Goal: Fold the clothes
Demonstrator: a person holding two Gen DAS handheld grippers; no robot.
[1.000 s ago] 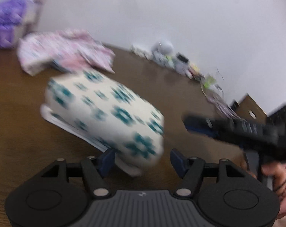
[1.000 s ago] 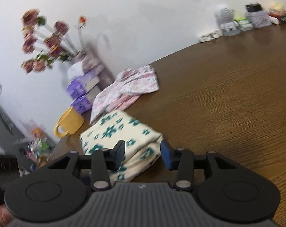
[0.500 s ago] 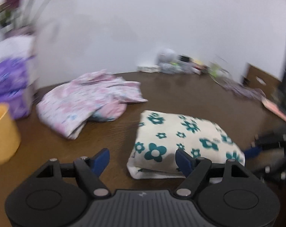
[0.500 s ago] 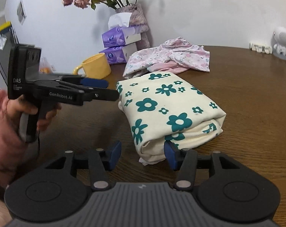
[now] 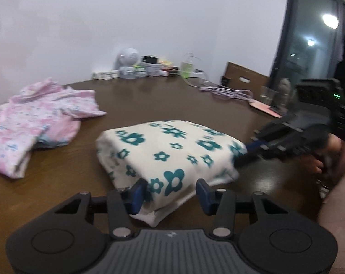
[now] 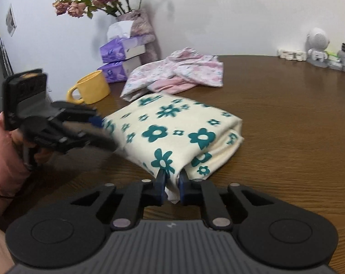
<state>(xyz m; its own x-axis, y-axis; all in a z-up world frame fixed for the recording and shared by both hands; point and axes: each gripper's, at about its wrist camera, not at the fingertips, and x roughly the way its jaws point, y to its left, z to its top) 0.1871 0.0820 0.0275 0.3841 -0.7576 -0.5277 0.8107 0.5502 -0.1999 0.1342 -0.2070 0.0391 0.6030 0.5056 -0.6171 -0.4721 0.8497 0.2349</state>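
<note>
Right wrist view: right claw (image 6: 171, 183), spread earlier, now pinches the folded floral cloth (image 6: 172, 134); left claw (image 5: 171, 193) stays spread.

Half a second ago the right gripper (image 6: 171, 186) stands open short of the folded floral cloth (image 6: 172, 134); now its jaws pinch the near corner. The left gripper (image 5: 170, 193) now straddles the opposite corner, jaws still apart; earlier it sat back.
</note>
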